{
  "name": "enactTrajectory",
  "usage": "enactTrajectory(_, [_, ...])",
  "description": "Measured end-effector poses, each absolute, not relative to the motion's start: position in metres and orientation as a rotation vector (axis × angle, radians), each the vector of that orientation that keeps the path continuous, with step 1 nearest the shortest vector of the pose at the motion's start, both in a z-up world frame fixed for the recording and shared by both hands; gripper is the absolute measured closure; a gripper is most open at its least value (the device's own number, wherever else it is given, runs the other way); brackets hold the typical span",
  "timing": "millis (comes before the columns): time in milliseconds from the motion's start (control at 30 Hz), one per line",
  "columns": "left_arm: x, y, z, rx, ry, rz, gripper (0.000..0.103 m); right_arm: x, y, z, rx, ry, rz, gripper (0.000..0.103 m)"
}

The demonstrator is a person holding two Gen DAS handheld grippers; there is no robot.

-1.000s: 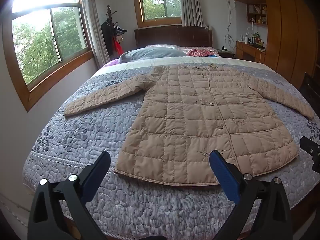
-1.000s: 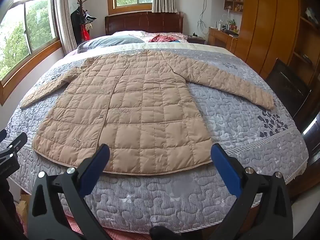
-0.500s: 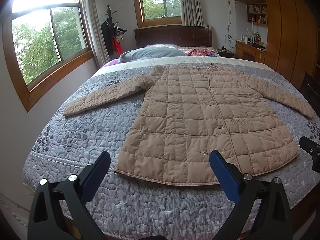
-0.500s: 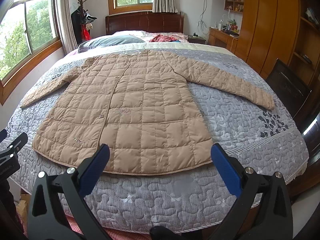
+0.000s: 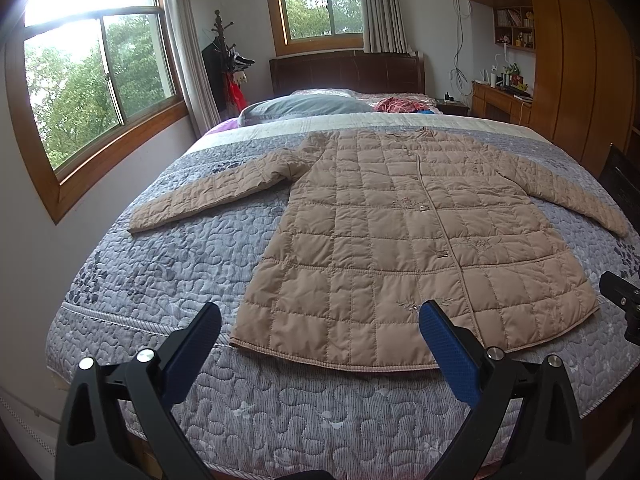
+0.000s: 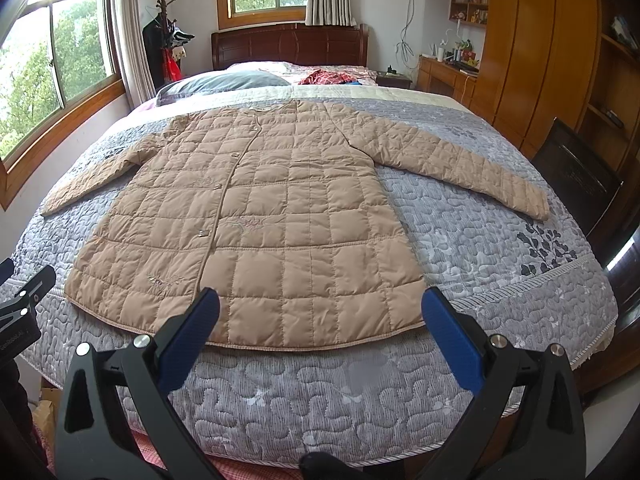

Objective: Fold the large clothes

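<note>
Both claws hang above the foot of the bed, and both are released, gripping nothing. The left gripper [image 5: 320, 316] holds its blue-padded fingers [image 5: 448, 344] spread wide, and between them, just beyond the tips, lies the hem of the tan quilted coat [image 5: 400, 240]; the near left corner of that hem sits just ahead of the left finger. The right gripper [image 6: 320, 304] is just as wide open, blue pads [image 6: 188, 340] apart, and it looks over the right half of the hem, with the coat's [image 6: 260, 220] lower edge running across the gap between the fingers, clear of both. No contact on either side. The coat itself lies flat and face up on the grey patterned quilt [image 5: 160, 264], buttoned front up, collar toward the headboard [image 6: 288, 46], both sleeves stretched outward and angled toward the bed's sides. Farther out, a grey pillow [image 5: 304, 106] and a bundle of red cloth [image 5: 400, 104] rest near the head of the bed, with a window [image 5: 96, 92] on the left wall and wooden cabinets [image 6: 536, 60] on the right.
</note>
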State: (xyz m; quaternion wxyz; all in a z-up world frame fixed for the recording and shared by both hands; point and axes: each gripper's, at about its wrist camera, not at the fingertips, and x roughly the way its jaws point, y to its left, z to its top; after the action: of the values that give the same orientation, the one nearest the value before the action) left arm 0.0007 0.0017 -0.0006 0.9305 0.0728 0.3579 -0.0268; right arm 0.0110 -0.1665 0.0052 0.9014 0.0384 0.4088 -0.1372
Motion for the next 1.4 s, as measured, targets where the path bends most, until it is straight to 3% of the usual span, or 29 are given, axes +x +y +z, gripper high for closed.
enactTrajectory(1400, [0.0011,0.0009,-0.0011,0.151,0.732,-0.055,0.004,0.0145,-0.1633,0.0067,0.073,0.845,-0.274,0.003])
